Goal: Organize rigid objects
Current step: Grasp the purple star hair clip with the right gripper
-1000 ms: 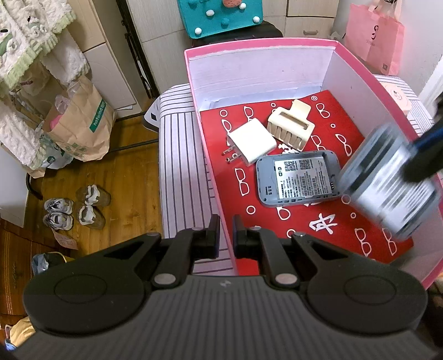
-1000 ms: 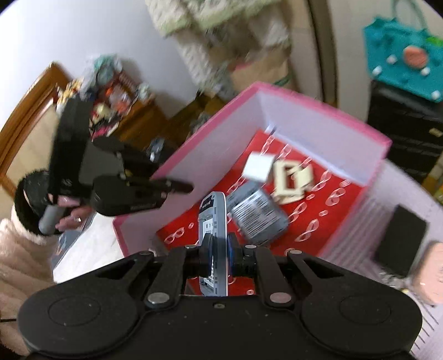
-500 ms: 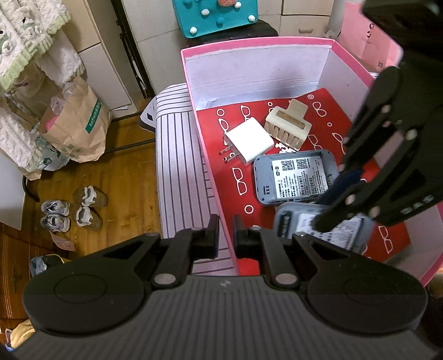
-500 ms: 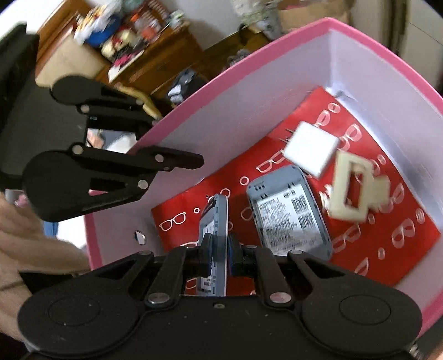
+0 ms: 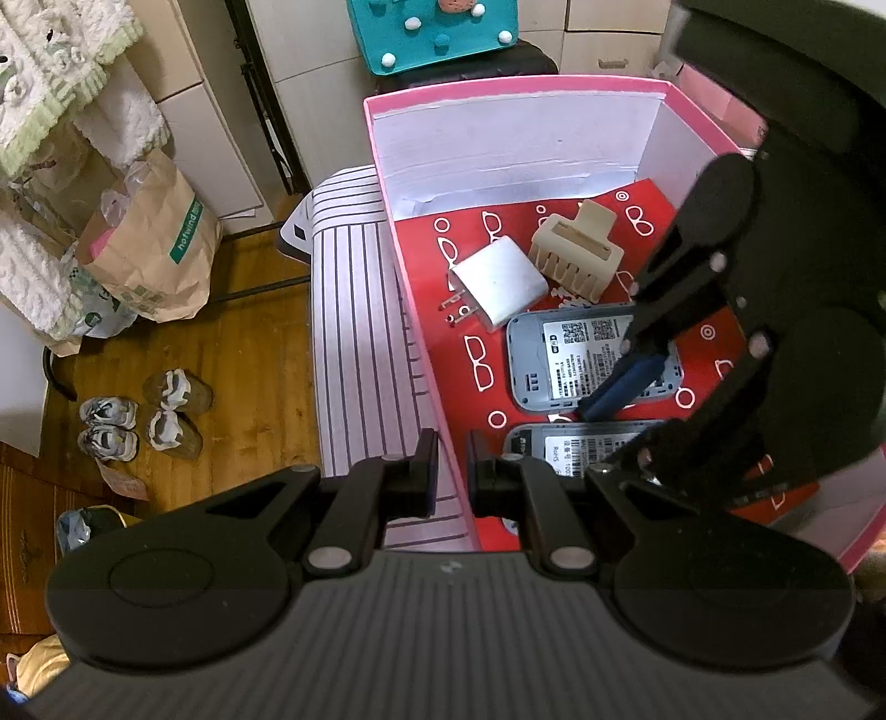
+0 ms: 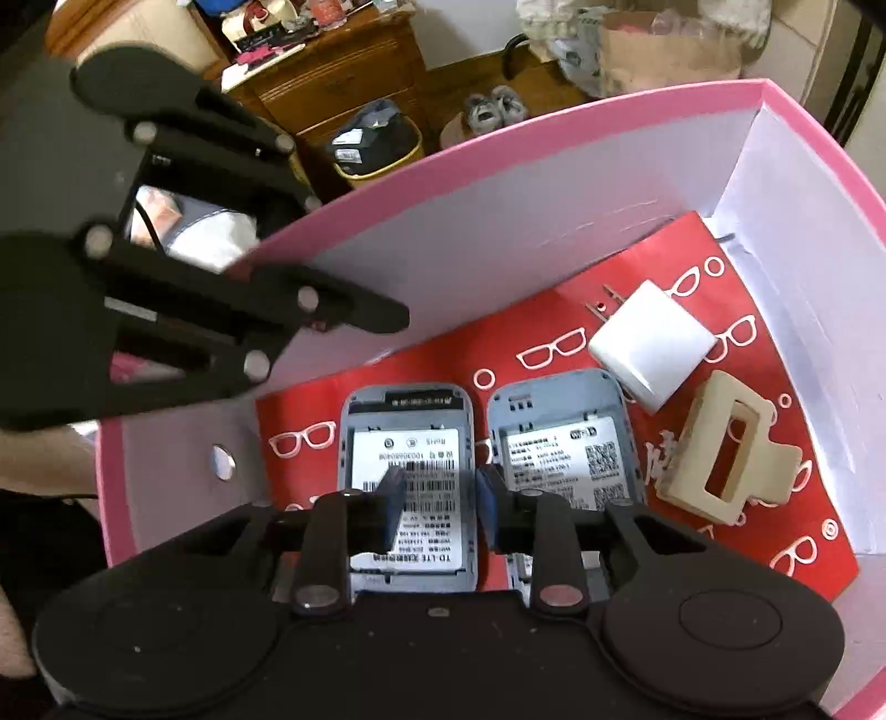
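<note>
A pink box (image 5: pixel 382 183) with a red patterned floor holds a white charger (image 5: pixel 498 279), a beige hair claw (image 5: pixel 576 255) and two grey pocket routers lying flat side by side (image 6: pixel 407 459) (image 6: pixel 565 437). My right gripper (image 6: pixel 437 493) is open just above the nearer router, which lies free on the red floor. It also shows in the left wrist view (image 5: pixel 637 410) reaching into the box. My left gripper (image 5: pixel 451 468) is shut and empty, straddling the box's left wall near the front.
The box sits on a striped cloth surface (image 5: pixel 354 310). Beyond it lie a wooden floor with shoes (image 5: pixel 138 415) and a paper bag (image 5: pixel 155 255). A teal bag (image 5: pixel 437 27) stands behind the box. A wooden cabinet (image 6: pixel 338 83) shows in the right wrist view.
My right gripper carried the second router down into the box, laid it flat beside the first and opened. The left gripper has stayed in place.
</note>
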`<state>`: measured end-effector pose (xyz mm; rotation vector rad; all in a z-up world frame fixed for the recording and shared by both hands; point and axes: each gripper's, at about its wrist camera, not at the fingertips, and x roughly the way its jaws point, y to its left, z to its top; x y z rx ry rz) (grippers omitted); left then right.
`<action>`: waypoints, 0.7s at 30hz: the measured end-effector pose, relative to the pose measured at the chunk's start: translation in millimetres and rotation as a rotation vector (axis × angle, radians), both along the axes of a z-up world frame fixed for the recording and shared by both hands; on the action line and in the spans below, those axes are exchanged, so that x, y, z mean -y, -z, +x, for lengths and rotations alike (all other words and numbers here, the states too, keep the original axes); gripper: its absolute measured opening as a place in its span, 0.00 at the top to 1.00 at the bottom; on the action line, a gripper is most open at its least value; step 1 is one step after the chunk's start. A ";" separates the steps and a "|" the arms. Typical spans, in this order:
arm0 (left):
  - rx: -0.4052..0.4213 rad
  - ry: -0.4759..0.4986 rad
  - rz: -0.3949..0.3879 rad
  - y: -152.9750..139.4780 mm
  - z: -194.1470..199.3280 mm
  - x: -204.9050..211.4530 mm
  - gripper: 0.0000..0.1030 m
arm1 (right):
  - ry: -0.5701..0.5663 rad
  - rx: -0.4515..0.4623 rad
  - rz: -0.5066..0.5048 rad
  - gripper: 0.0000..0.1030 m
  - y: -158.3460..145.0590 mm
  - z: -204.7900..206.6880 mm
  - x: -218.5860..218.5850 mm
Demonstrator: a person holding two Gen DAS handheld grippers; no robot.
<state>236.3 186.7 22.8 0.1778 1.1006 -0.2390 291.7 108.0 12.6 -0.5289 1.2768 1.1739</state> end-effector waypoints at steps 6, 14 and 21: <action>0.007 0.000 0.000 0.6 -3.4 -1.2 0.91 | 0.150 0.134 0.132 0.61 -38.8 -14.8 53.9; 0.005 0.004 -0.025 0.0 -2.6 -6.0 0.91 | 0.470 0.320 0.241 0.60 -78.8 -38.0 164.5; 0.005 -0.005 -0.034 0.4 -4.0 -6.5 0.91 | 0.675 0.356 0.164 0.60 -37.1 -74.5 231.2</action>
